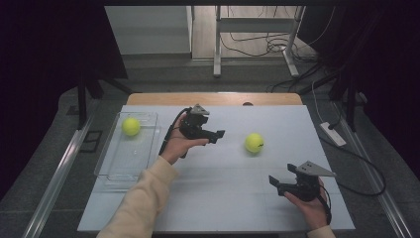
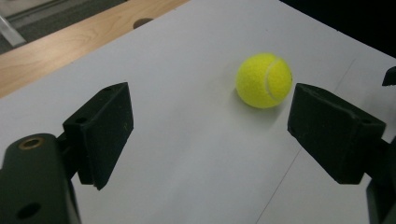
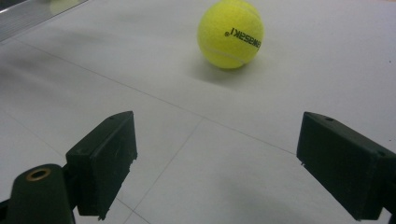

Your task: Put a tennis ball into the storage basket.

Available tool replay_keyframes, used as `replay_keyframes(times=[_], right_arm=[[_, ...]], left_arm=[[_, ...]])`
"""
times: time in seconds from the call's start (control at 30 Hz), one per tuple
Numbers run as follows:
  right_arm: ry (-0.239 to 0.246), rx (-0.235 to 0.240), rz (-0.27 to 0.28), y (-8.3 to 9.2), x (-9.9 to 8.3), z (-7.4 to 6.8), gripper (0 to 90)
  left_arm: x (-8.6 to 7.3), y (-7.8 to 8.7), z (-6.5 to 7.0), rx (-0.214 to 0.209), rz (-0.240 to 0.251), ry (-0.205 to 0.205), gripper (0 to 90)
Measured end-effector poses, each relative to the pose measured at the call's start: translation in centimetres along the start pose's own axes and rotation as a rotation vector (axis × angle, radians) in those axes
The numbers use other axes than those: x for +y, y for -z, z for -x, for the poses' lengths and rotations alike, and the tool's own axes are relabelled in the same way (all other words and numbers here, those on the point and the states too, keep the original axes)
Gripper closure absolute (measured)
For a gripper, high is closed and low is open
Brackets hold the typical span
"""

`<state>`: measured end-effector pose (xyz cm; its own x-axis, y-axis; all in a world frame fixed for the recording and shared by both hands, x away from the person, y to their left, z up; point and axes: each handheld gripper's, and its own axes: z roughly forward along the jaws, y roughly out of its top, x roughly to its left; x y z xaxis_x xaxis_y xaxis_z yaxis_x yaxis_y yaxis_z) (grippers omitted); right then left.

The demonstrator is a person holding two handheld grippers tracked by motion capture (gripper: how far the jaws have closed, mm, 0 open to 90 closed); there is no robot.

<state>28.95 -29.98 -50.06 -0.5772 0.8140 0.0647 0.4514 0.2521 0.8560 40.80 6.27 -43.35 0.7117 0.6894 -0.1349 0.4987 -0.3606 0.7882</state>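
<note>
Ball (image 1: 254,143) sits loose on the white table (image 1: 223,198), right of centre, nothing touching it. Left gripper (image 1: 217,136) points at it from the left, close, jaws wide and empty; in the left gripper view the ball (image 2: 264,80) lies just ahead, toward the right jaw. Right gripper (image 1: 275,184) rests nearer the person, farther off, jaws wide, empty. Second ball (image 1: 131,126) sits in the clear tray (image 1: 106,163) at left. Left hand looks better placed.

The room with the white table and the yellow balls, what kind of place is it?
Probably a lab or workshop set up for recording, not a home. A white table stands on a grey floor, loose cables trail round a metal stand, and dark curtains hang at the sides.
</note>
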Motion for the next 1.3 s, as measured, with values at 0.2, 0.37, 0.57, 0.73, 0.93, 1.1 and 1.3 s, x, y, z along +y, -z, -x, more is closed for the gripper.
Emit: replay_keyframes(times=[0.2,0.37,0.57,0.73,0.93,1.1,1.3], right_arm=[[0.004,-0.001,-0.002,0.0,0.0,0.0,12.3],[0.006,0.001,-0.002,-0.1,0.0,-0.1,12.3],[0.005,0.001,-0.002,0.0,0.0,-0.1,12.3],[0.006,0.001,-0.003,0.0,0.0,0.0,12.3],[0.007,0.001,-0.002,0.0,0.0,0.0,12.3],[0.008,0.001,-0.003,0.0,0.0,-0.1,12.3],[0.008,0.002,-0.004,-0.1,0.0,-0.1,12.3]], left_arm=[[0.3,-0.5,0.2,-0.009,-0.005,-0.003,15.5],[0.8,-1.0,0.9,-0.014,-0.012,-0.019,15.4],[1.4,-1.8,1.6,-0.022,-0.028,-0.036,15.3],[1.7,-2.3,2.0,-0.024,-0.038,-0.04,15.3],[1.9,-2.7,2.2,-0.031,-0.044,-0.041,15.3],[2.1,-3.1,2.4,-0.033,-0.051,-0.049,15.3],[2.5,-3.5,2.6,-0.039,-0.044,-0.047,15.3]])
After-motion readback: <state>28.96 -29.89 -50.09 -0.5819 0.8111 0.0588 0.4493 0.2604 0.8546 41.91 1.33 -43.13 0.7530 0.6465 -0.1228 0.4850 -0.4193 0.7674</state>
